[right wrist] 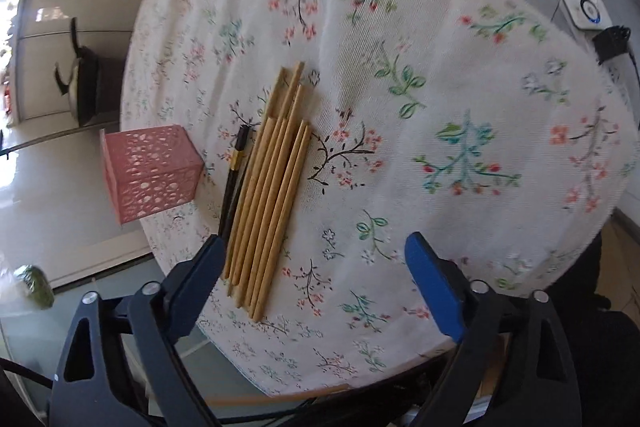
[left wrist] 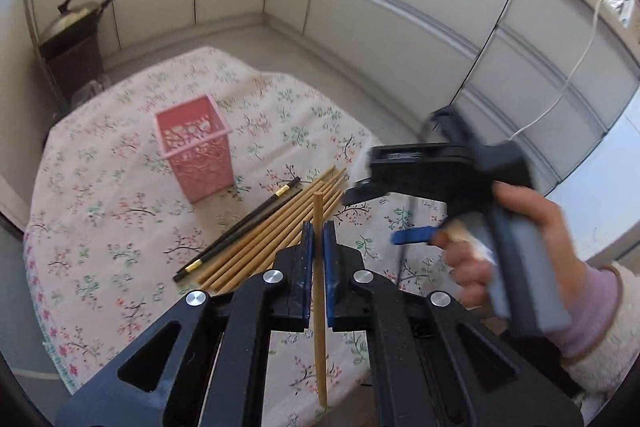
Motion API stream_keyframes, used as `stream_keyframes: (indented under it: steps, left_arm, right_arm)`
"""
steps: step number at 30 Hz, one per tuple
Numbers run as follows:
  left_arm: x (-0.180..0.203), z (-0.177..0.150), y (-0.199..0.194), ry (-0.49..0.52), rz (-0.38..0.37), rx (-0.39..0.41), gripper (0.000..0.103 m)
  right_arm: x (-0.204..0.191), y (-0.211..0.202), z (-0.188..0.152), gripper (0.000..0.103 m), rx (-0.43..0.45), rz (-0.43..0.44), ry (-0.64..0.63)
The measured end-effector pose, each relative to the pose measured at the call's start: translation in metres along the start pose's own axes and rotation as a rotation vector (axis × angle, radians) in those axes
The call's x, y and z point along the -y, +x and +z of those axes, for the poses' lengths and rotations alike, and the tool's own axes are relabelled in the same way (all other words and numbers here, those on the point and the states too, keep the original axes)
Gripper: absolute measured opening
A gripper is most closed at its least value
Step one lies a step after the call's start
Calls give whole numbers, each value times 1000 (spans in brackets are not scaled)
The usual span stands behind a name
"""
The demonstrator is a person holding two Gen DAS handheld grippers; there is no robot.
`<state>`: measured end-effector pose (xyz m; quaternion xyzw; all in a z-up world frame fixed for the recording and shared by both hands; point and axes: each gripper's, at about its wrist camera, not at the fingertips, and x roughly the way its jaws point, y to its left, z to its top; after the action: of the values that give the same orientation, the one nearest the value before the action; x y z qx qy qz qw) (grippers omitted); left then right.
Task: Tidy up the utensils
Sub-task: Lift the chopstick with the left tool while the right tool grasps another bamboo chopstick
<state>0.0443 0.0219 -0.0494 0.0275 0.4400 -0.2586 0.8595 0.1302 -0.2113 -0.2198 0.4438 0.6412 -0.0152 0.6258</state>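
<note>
Left wrist: left gripper (left wrist: 319, 233) pinching slim wooden chopstick (left wrist: 319, 291), perforated pink holder (left wrist: 195, 154)

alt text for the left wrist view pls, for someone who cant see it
The left gripper has its jaws shut on a single wooden chopstick, above a floral tablecloth. Beyond it lie a row of wooden chopsticks, a black pair and an empty pink holder; the right gripper is at right.

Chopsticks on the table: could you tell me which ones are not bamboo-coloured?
The black pair with gold bands, lying at the pile's edge nearest the pink holder; the other chopsticks are plain tan.
</note>
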Motion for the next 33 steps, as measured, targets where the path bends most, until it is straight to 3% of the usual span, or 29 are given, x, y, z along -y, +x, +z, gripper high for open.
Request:
stream_keyframes:
  steps: [4, 6, 8, 13, 18, 19, 20, 23, 29, 33]
  left_arm:
    - [-2, -5, -31, 22, -1, 71, 4]
    - [-5, -4, -50, 30, -10, 123, 4]
    - [-10, -5, -63, 23, -18, 170, 4]
    - [-29, -4, -95, -34, -27, 276, 4]
    - [-38, -4, -122, -61, -42, 363, 4]
    - [-39, -5, -128, -60, -43, 377, 4]
    - [-39, -5, -132, -58, -39, 388, 4]
    - [-45, -8, -146, -73, -26, 430, 5]
    - [-55, -7, -146, -151, -27, 450, 5]
    - [-58, -6, -139, -198, -4, 449, 5]
  right_arm:
    - [-5, 21, 13, 59, -13, -106, 52]
    - [-13, 22, 17, 57, -6, -118, 61]
    - [-23, 23, 19, 47, 3, -158, 38]
    - [-48, 29, 17, 41, 31, -313, 2]
    - [-63, 36, 20, 40, 42, -399, -1]
    - [-67, 37, 20, 33, 49, -407, -14]
    - [-69, 38, 21, 14, 56, -432, -24]
    - [-62, 34, 18, 9, 83, -409, -41]
    - [-33, 17, 4, 6, 135, -246, -112]
    - [-43, -29, -29, 6, 296, -149, -277]
